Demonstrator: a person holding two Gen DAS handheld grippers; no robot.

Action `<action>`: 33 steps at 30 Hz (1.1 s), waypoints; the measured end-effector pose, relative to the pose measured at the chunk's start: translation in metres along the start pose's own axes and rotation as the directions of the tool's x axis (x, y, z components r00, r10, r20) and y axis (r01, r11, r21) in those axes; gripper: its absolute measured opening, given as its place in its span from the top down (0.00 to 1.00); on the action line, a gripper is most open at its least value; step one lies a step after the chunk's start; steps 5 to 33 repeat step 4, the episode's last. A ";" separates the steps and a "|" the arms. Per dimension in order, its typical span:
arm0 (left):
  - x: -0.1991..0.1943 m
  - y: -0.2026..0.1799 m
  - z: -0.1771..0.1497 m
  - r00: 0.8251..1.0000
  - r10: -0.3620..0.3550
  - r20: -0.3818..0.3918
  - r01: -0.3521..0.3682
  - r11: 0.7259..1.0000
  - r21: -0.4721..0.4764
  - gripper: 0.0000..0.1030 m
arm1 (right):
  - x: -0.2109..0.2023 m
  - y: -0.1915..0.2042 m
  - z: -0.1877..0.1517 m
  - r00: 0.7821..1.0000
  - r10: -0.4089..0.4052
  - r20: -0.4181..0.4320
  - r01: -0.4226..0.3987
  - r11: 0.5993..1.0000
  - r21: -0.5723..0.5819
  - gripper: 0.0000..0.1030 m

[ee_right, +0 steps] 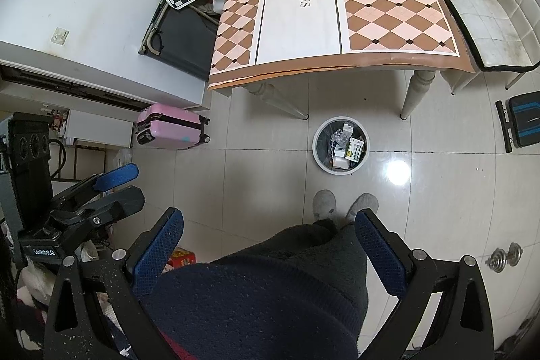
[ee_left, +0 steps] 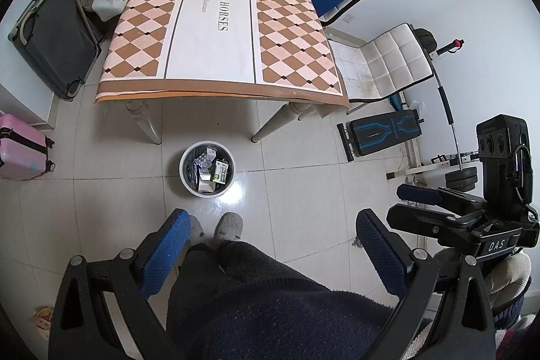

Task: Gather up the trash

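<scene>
A round white trash bin (ee_left: 184, 172) stands on the floor in front of the table; it holds several boxes and blister packs, among them a green-and-white box (ee_left: 221, 173). The bin also shows in the right wrist view (ee_right: 317, 154). My left gripper (ee_left: 271, 237) is open and empty, held high above the person's legs. My right gripper (ee_right: 268, 233) is open and empty at the same height; it shows from the side in the left wrist view (ee_left: 410, 203). The left gripper shows at the left of the right wrist view (ee_right: 126, 183).
A table (ee_left: 219, 22) with a diamond-pattern cloth stands behind the bin. A pink suitcase (ee_right: 168, 127) and a dark suitcase (ee_left: 57, 46) are at the left. White chairs (ee_left: 388, 63), a workout bench (ee_left: 381, 132) and a dumbbell (ee_right: 504, 257) are at the right. The person's slippers (ee_left: 227, 225) are near the bin.
</scene>
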State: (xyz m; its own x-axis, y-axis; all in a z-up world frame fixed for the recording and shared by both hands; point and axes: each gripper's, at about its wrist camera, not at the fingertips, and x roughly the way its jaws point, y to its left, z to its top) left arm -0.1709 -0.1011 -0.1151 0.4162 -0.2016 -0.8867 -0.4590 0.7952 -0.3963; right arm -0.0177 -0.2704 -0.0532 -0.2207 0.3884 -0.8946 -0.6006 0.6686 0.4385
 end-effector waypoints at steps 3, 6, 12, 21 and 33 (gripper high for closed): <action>0.001 0.000 -0.001 1.000 0.001 0.000 -0.001 1.000 0.000 0.02 | 0.001 0.001 -0.002 1.000 0.004 -0.005 -0.004 1.000 0.000 0.00; 0.001 0.001 -0.002 1.000 0.000 0.000 0.000 1.000 0.002 0.02 | 0.001 0.001 -0.004 1.000 0.003 -0.007 -0.003 1.000 -0.001 0.00; 0.001 0.001 -0.002 1.000 0.000 0.000 0.000 1.000 0.002 0.02 | 0.001 0.001 -0.004 1.000 0.003 -0.007 -0.003 1.000 -0.001 0.00; 0.001 0.001 -0.002 1.000 0.000 0.000 0.000 1.000 0.002 0.02 | 0.001 0.001 -0.004 1.000 0.003 -0.007 -0.003 1.000 -0.001 0.00; 0.001 0.001 -0.002 1.000 0.000 0.000 0.000 1.000 0.002 0.02 | 0.001 0.001 -0.004 1.000 0.003 -0.007 -0.003 1.000 -0.001 0.00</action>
